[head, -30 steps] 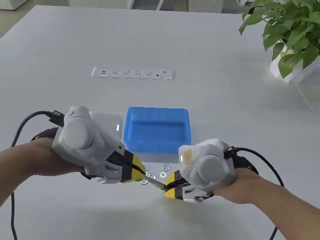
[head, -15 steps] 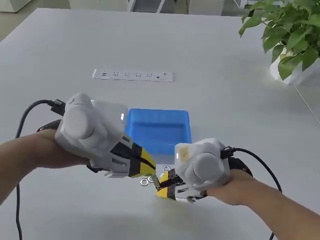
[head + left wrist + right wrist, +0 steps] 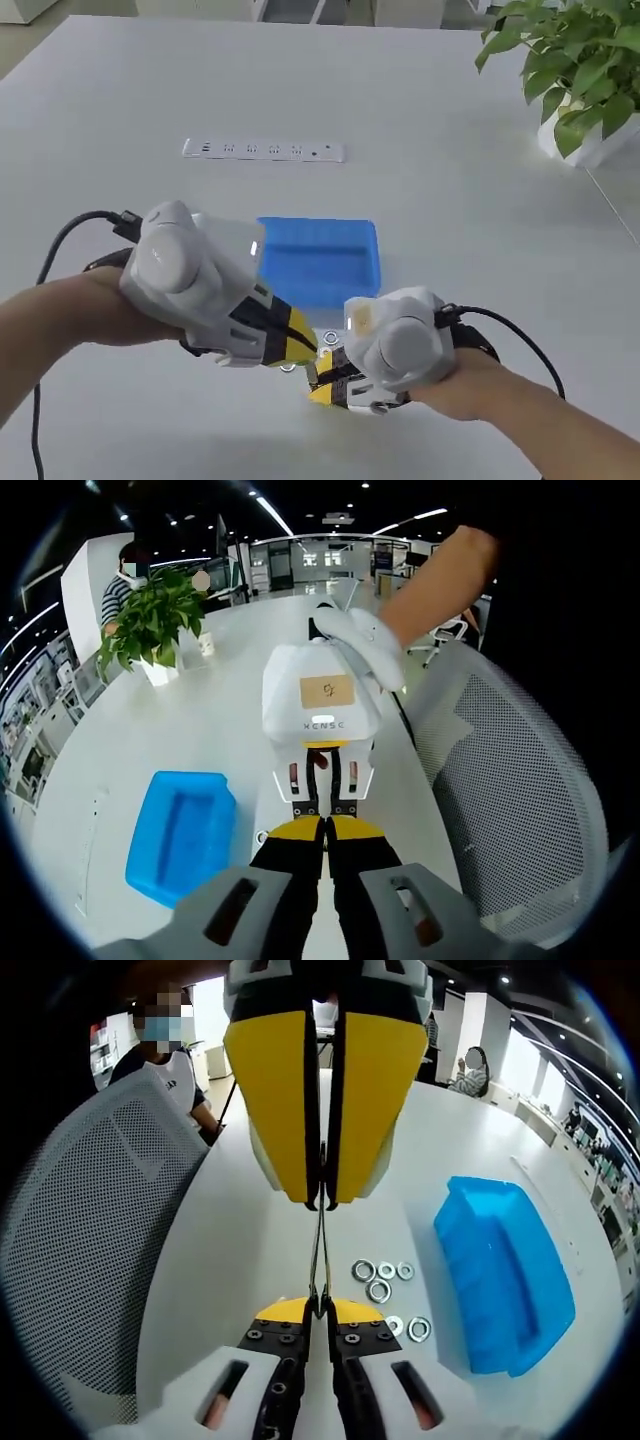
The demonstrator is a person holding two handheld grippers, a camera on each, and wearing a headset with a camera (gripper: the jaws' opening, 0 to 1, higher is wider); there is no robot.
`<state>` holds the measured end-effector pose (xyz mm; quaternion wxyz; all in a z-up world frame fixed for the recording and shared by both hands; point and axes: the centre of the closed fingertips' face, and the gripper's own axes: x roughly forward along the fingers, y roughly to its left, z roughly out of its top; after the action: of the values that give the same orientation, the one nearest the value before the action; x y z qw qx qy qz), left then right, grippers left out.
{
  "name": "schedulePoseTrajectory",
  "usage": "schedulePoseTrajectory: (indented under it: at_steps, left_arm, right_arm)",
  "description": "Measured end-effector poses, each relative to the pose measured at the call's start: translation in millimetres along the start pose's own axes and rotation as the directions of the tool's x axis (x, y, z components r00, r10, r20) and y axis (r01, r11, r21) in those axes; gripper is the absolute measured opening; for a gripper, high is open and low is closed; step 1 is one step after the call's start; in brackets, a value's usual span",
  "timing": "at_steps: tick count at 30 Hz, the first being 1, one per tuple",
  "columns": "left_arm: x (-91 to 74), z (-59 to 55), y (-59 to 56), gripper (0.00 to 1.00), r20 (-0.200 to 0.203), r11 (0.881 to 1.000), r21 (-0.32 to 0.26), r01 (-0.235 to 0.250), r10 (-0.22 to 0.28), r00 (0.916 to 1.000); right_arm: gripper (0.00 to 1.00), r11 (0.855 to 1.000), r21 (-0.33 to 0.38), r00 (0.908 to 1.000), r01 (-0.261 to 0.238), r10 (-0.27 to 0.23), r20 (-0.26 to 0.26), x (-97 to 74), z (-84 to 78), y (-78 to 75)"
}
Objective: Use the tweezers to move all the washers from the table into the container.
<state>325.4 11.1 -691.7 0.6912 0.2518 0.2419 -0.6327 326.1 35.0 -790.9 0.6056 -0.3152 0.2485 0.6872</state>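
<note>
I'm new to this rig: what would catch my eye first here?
Two grippers meet nose to nose low over the table, the left gripper and right gripper both shut on thin tweezers. Beside them lie loose washers, with a blue container just beyond.

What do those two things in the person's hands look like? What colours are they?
The left gripper and right gripper each have a rounded white plastic body, a black middle part and yellow jaw ends. A black cable trails from the back of each. The right one has a small tan label with dark marks. The forearms are bare.
</note>
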Motion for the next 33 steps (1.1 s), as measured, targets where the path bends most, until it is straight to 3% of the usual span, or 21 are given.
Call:
schedulePoseTrajectory:
  at_steps: [6, 14, 21, 33]
  left_arm:
    - [1.6, 2.3, 1.0, 0.06, 0.016, 1.0, 0.01, 0.002, -0.002, 0.9999]
    - [3.9, -6.2, 0.2, 0.07, -0.02, 0.999, 0.026, 0.021, -0.02, 0.9996]
    - [10.2, -13.5, 1.4, 0.07, -0.029, 0.999, 0.02, 0.026, -0.026, 0.9993]
    - [16.4, -14.3, 0.9, 0.06, 0.005, 1.0, 0.007, 0.019, -0.019, 0.9998]
  right_arm:
    - [0.07, 1.0, -0.013, 0.9999, 0.003, -0.003, 0.016, -0.6, -0.8, -0.3]
    - [0.07, 1.0, -0.017, 0.9998, -0.005, 0.005, 0.02, 0.0, 0.3, 0.2]
    - [0.07, 1.0, 0.002, 0.9996, -0.002, 0.002, 0.027, -0.2, 0.3, -0.3]
    - [0.09, 1.0, 0.016, 0.9995, -0.007, 0.006, 0.031, -0.1, -0.1, -1.0]
